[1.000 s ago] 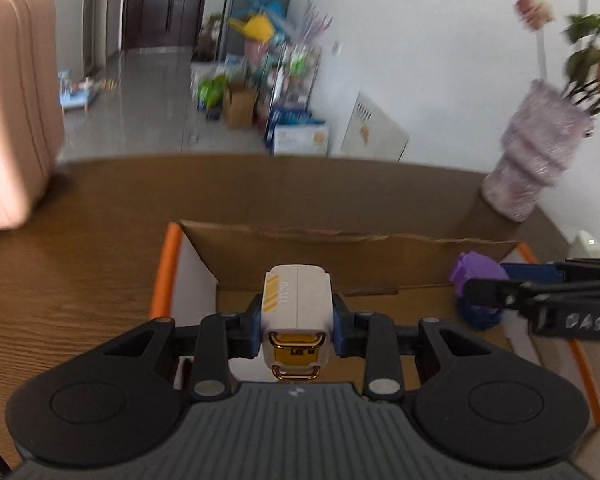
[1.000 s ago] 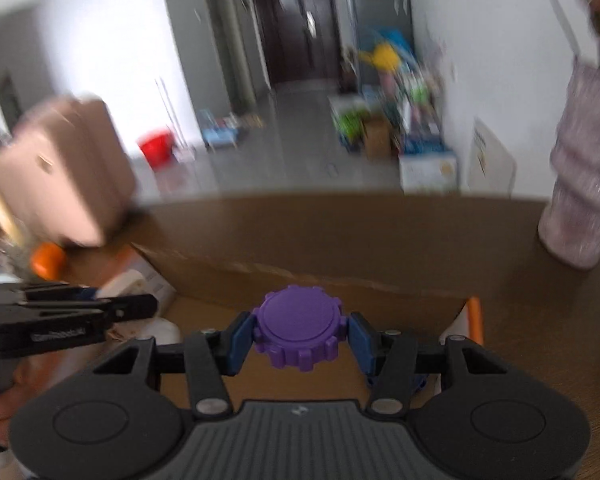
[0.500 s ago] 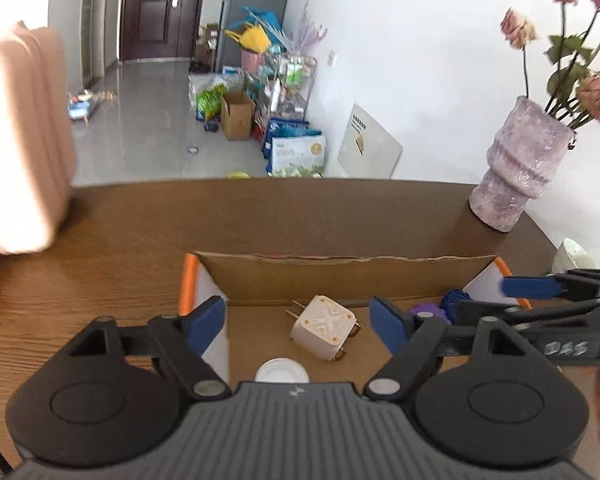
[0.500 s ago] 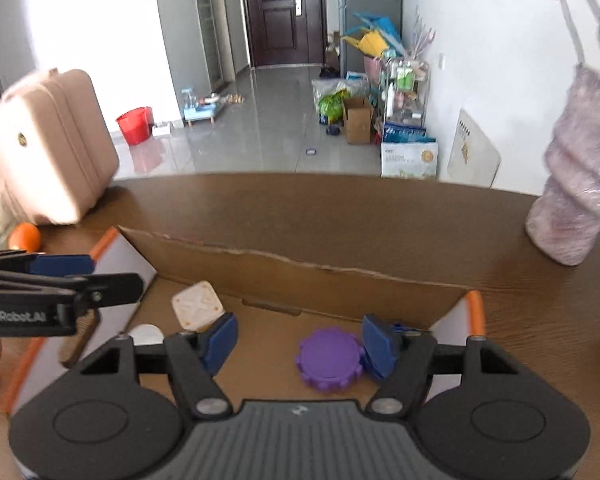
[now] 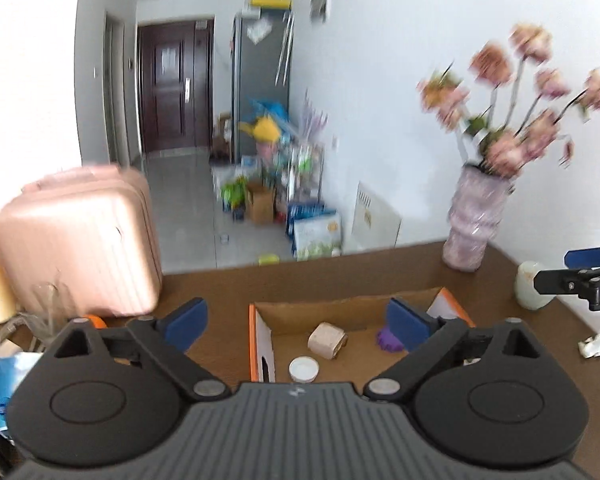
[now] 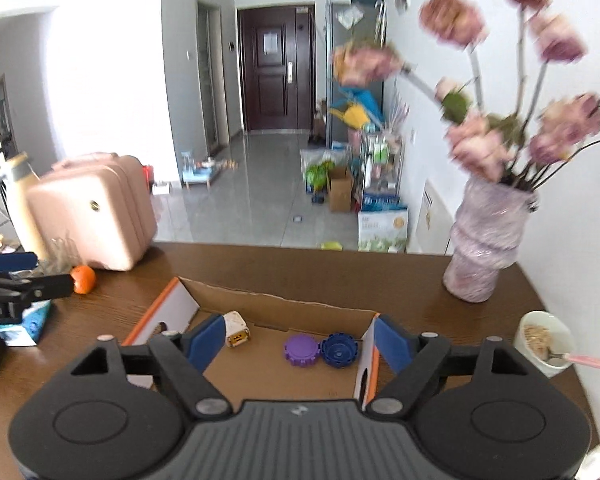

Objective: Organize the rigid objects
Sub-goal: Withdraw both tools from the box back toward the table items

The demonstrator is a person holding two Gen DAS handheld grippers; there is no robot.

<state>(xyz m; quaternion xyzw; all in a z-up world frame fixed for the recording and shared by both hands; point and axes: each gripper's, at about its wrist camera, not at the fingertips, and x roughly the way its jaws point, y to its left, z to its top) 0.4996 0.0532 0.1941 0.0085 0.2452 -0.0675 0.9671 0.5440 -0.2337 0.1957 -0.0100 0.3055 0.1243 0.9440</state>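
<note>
Left gripper [image 5: 298, 322] and right gripper [image 6: 298, 338], both with fingers spread wide and nothing held, are raised above a cardboard box [image 6: 276, 308] on a wooden table [image 6: 340, 268]. Inside the box are seen a white charger [image 6: 236, 329], a purple cap [image 6: 301, 350] touching a blue cap [image 6: 339, 349], and a white lid [image 5: 303, 369]. A vase [image 6: 484, 248] is seen beyond the box

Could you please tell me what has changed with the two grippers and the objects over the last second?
The left gripper let go of the white charger, and the right gripper released the purple gear cap. Both items now lie in the cardboard box, and both grippers, open and empty, have drawn back and up. The blue cap, white lid and vase stayed put.
</note>
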